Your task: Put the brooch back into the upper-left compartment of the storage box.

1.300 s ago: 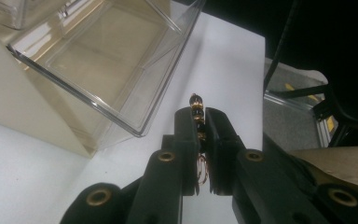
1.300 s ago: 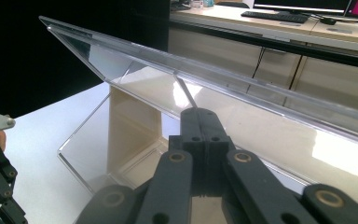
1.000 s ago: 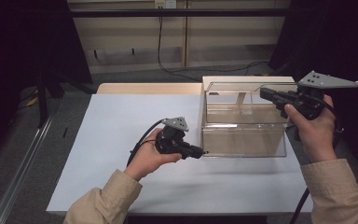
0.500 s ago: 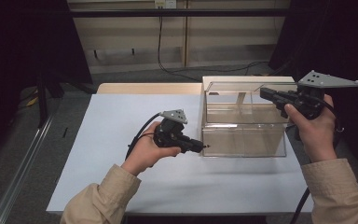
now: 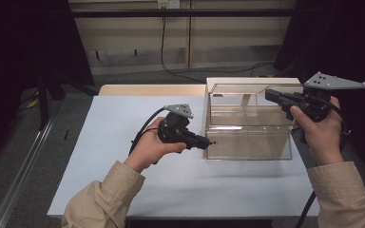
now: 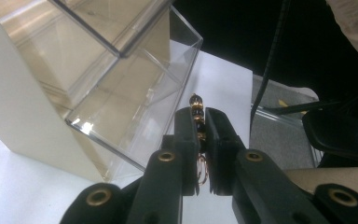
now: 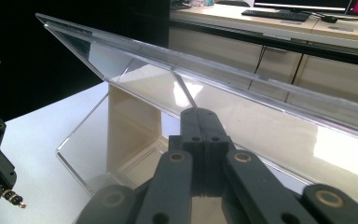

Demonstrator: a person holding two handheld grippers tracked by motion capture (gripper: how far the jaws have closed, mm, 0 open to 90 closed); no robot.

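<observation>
A clear acrylic box [image 5: 247,142] with a cream side wall stands at the right of the white table [image 5: 123,123]. My right gripper [image 5: 269,94] is up at the box's top, shut on the edge of the clear lid [image 7: 135,60], which slopes upward; its jaws [image 7: 199,116] pinch that edge. My left gripper [image 5: 210,142] hovers just left of the box's lower front corner. It is shut on a small beaded earring [image 6: 196,105] of black and gold beads with a wire hook, whose beads stick out past the jaws [image 6: 202,126]. That left gripper [image 7: 0,186] and the earring [image 7: 14,198] also show in the right gripper view.
The box's cream wall [image 6: 14,107] faces the left gripper. A black cable [image 5: 145,128] trails from the left gripper across the table. Dark floor with a metal rail [image 5: 24,166] lies left of the table, and a wooden cabinet [image 5: 180,42] stands behind.
My left hand has lifted the earring higher and slightly nearer the box's corner. The right hand and the lid have stayed in place.
</observation>
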